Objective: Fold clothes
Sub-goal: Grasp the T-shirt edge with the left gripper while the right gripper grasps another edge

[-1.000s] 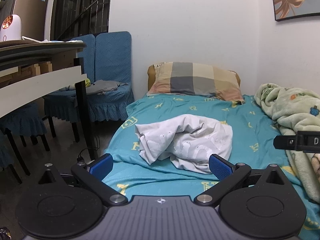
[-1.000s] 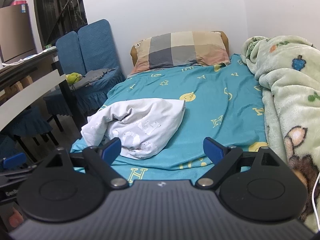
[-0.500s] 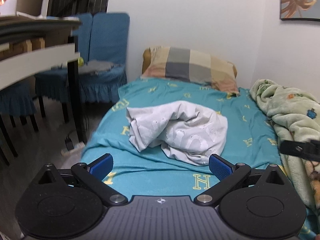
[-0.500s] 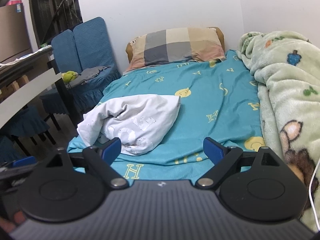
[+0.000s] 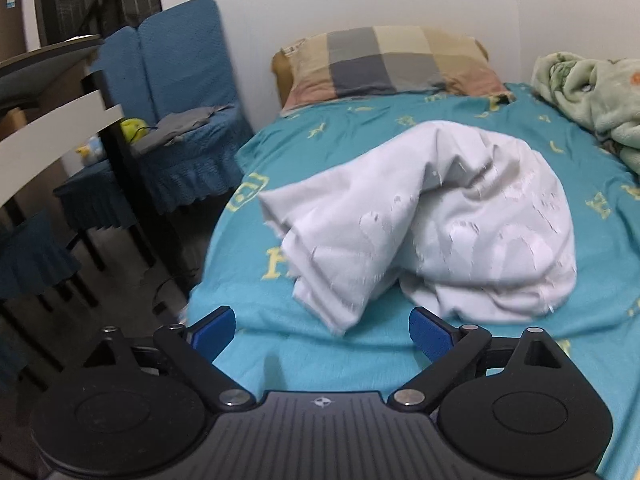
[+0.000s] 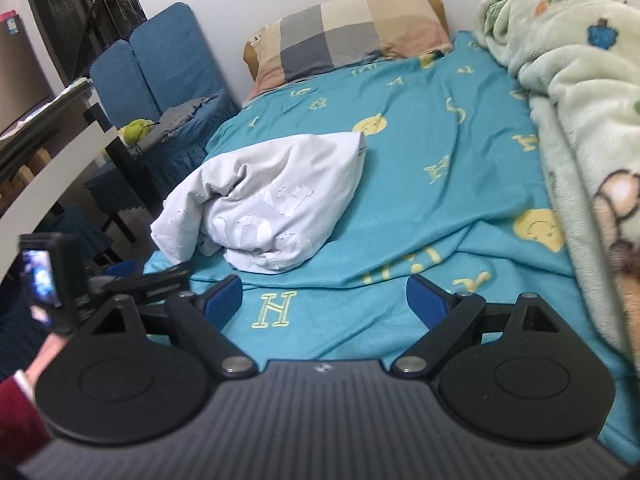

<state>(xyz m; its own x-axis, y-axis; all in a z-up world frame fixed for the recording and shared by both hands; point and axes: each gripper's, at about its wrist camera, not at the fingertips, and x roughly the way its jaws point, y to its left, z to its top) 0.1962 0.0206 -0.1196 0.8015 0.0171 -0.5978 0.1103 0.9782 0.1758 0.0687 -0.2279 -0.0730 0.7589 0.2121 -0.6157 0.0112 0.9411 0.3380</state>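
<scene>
A crumpled white garment [image 5: 432,224] with pale raised lettering lies in a heap on the teal bed sheet [image 5: 360,364], near the bed's left edge. My left gripper [image 5: 322,330] hovers just short of the garment's near hanging corner; its blue pads stand wide and its jaws are closing, with only sheet between them. In the right wrist view the same garment [image 6: 264,204] lies to the upper left of my right gripper [image 6: 324,296], which is open over the bare sheet [image 6: 400,160]. The left gripper's body [image 6: 132,280] shows at that view's left edge.
A checked pillow [image 5: 388,62] lies at the head of the bed. A pale green fleece blanket [image 6: 580,100] is piled along the right side. Blue covered chairs [image 5: 172,96] and a dark table [image 5: 60,92] stand left of the bed. A hand in a red sleeve [image 6: 24,392] shows low left.
My left gripper has come forward and down towards the white garment, which now looms much larger, and its pads have drawn slightly inward. The right gripper sank slightly and rolled a little.
</scene>
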